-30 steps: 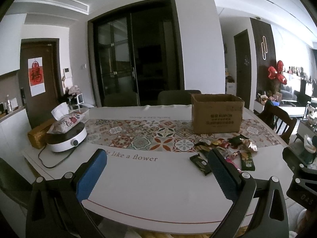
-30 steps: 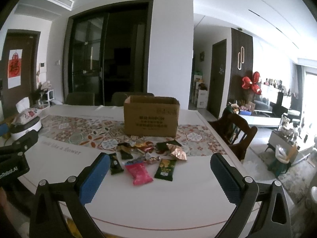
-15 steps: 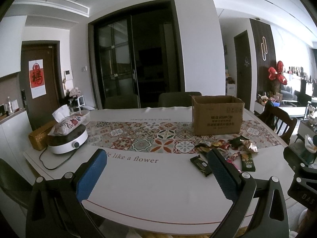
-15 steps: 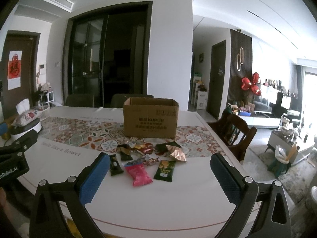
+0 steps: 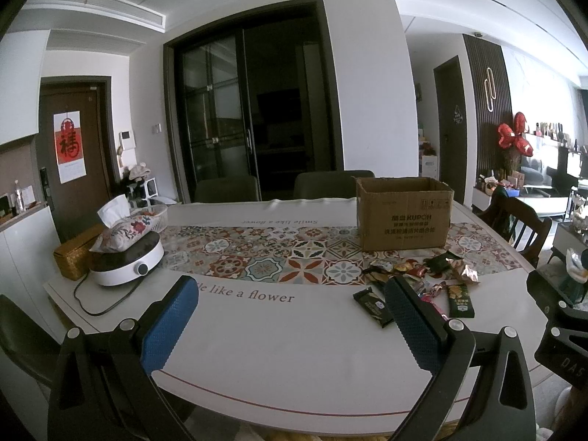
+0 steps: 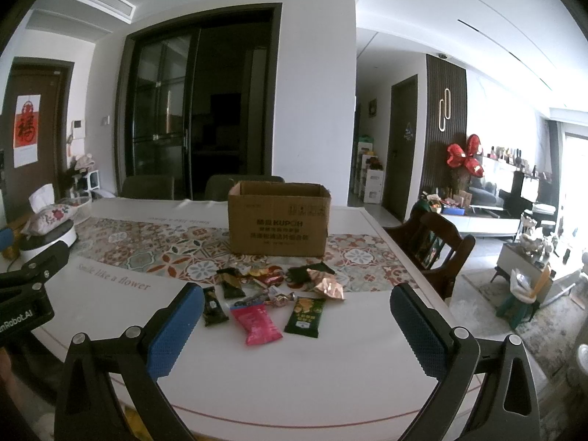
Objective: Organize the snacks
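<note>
Left wrist view: the left hand-held gripper (image 5: 290, 316) hangs above the white worktop (image 5: 279, 349), jaws spread wide and empty. Snack packets (image 5: 419, 286) lie scattered to its right, just in front of an open cardboard box (image 5: 404, 220).

Right wrist view: the right hand-held gripper (image 6: 294, 325) is likewise wide open and holds nothing. A pink packet (image 6: 257, 323) and a green packet (image 6: 305, 316) lie nearest it, ahead of the box (image 6: 277, 228).
</note>
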Available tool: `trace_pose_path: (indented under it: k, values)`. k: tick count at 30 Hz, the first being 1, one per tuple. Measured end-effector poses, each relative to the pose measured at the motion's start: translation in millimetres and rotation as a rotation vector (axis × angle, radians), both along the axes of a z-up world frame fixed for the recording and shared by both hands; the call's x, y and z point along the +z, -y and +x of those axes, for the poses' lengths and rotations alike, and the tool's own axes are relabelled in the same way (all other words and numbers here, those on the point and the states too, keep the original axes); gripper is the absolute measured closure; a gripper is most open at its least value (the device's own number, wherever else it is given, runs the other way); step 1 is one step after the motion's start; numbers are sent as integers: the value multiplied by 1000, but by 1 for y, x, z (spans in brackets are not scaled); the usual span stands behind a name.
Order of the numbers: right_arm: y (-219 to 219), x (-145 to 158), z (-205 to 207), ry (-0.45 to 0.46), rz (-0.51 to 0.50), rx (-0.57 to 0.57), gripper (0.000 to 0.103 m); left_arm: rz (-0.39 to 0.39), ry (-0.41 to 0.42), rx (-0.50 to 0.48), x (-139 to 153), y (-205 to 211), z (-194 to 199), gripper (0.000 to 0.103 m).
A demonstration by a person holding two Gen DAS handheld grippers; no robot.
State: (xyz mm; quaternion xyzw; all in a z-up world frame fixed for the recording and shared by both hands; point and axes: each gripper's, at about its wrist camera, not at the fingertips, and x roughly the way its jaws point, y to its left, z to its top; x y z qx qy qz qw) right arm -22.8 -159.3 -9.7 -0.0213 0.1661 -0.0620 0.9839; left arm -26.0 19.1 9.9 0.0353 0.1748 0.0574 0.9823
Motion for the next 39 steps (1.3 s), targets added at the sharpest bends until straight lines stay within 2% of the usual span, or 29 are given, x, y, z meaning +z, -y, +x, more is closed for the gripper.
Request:
trace_pose_path:
  k: [25,39]
  values:
    - [0,-2,0,1,2,0,1,2,-5,-3,-1,0,1,0]
    - [10,-5,19,-51,2,-26,1,1,-88,-43,-12,5,33,0]
